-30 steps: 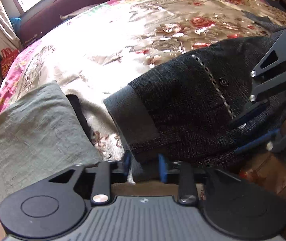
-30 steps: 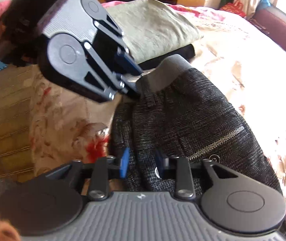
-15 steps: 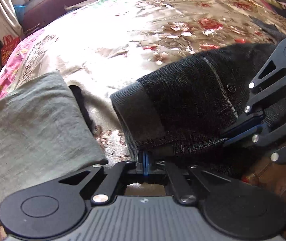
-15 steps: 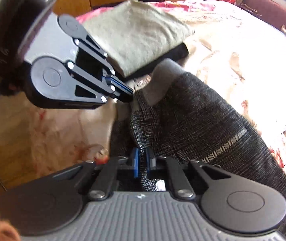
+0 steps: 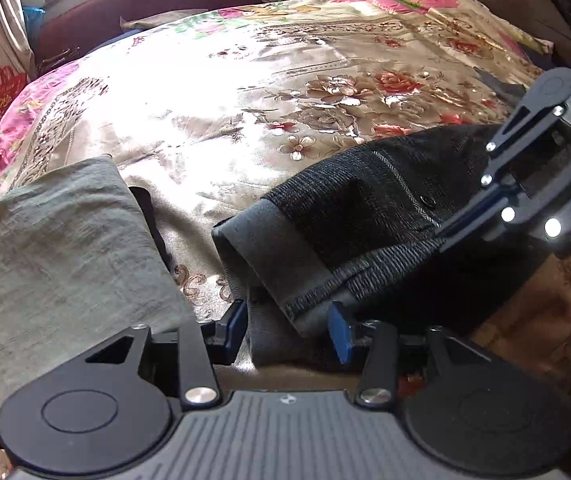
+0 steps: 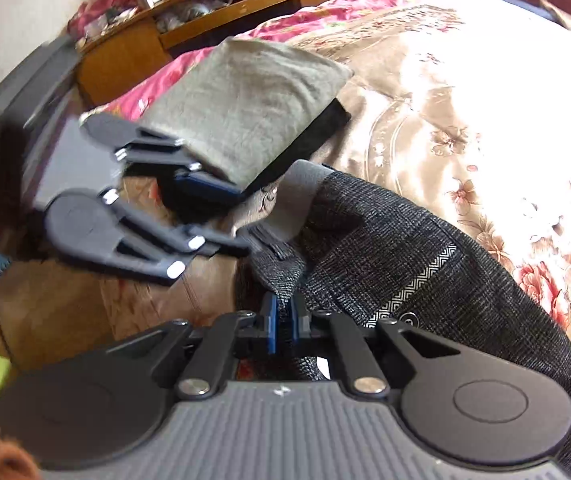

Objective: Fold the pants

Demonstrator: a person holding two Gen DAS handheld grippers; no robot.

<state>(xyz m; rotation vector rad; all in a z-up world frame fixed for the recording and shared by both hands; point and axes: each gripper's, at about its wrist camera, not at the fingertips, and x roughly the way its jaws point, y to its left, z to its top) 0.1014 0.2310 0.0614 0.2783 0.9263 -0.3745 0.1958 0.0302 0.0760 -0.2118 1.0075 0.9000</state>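
The dark grey knit pants (image 5: 369,208) lie folded on the floral bedspread, with a plain grey cuff (image 5: 269,248) toward me. In the left wrist view my left gripper (image 5: 289,330) is open, its blue pads on either side of the cuff's near edge. In the right wrist view my right gripper (image 6: 283,318) is shut on a pinch of the pants (image 6: 405,248) fabric at their near edge. The left gripper (image 6: 221,216) shows open beside the cuff (image 6: 297,196). The right gripper (image 5: 473,220) shows shut on the pants at the right.
A folded grey-green garment (image 5: 57,248) on top of a black one (image 5: 153,220) lies left of the pants; it also shows in the right wrist view (image 6: 245,100). A wooden shelf unit (image 6: 205,12) stands past the bed. A dark red headboard (image 5: 145,4) is at the back.
My left gripper was shut on the cuff edge half a second ago and has opened, letting it go. My right gripper closed on the pants and stays shut.
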